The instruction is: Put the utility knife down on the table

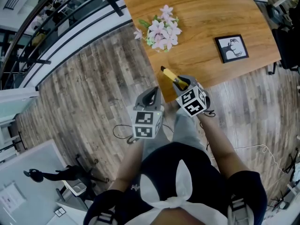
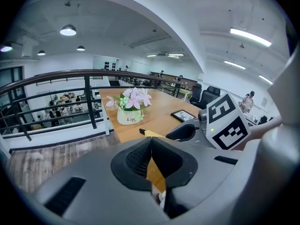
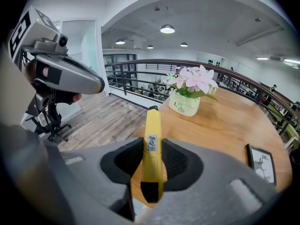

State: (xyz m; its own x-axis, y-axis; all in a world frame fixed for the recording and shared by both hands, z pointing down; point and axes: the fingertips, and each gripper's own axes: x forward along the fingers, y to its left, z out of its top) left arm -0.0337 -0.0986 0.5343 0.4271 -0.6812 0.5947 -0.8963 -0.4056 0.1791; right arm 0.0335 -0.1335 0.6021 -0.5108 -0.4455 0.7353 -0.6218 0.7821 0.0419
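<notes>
Not done yet, tbh: the utility knife [image 3: 153, 125] was clamped in the right gripper [image 1: 183, 84] and held above the table's [image 1: 201, 13] near corner, not set down. The left gripper [image 2: 151, 142] was seen closed, empty.

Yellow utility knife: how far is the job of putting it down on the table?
Done: the yellow plastic utility knife is at the brown wooden table's edge. In hand: the right tool grips it, not yet laid down. Left: lower it, open the tool.

Yellow utility knife [image 3: 152, 144] in rt tool [image 3: 153, 165], over table [image 3: 225, 125] edge.
</notes>
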